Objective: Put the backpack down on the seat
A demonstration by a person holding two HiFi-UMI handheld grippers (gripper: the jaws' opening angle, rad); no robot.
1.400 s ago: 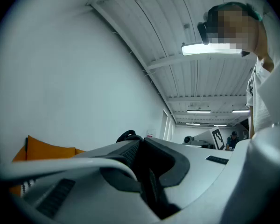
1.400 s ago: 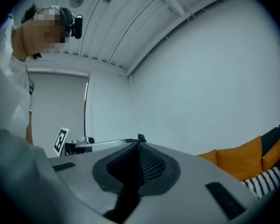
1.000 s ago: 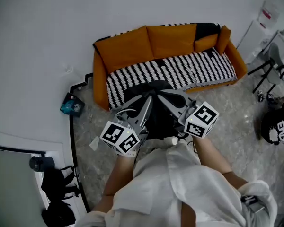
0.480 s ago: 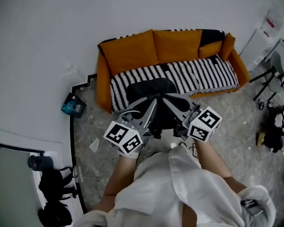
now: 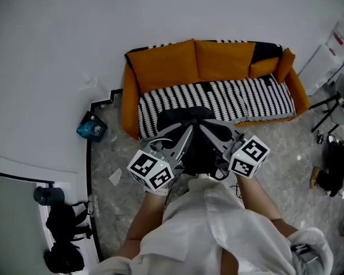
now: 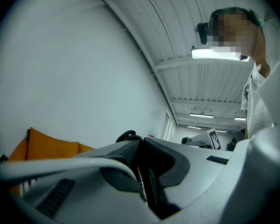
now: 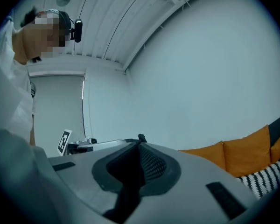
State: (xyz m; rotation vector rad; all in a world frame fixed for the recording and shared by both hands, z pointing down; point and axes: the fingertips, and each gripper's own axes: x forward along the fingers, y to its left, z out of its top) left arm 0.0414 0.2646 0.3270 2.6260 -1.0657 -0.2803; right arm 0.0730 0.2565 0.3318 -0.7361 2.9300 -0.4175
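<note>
Backpack (image 5: 180,114): black matt cloth. Sofa (image 5: 160,65), at its 12 o'clock: smooth orange upholstery; striped throw (image 5: 229,93) looks woven. Floor (image 5: 286,153): speckled polished stone. Left gripper (image 5: 187,129), right gripper (image 5: 203,128): grey matt plastic, ribbed black pads (image 7: 151,164).

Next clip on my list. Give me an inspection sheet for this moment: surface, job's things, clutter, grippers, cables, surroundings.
Surface: sofa seat under a black-and-white striped throw, with orange cushions behind it.
Job's things: black backpack held at the seat's front edge; the head view does not show whether it rests on the seat yet.
Clutter: teal packet and paper scrap on the floor; black bags at lower left.
Grippers: left gripper and right gripper are each shut on a dark part of the backpack's top.
Cables: nothing seen.
Surroundings: pale wall, mottled floor.
</note>
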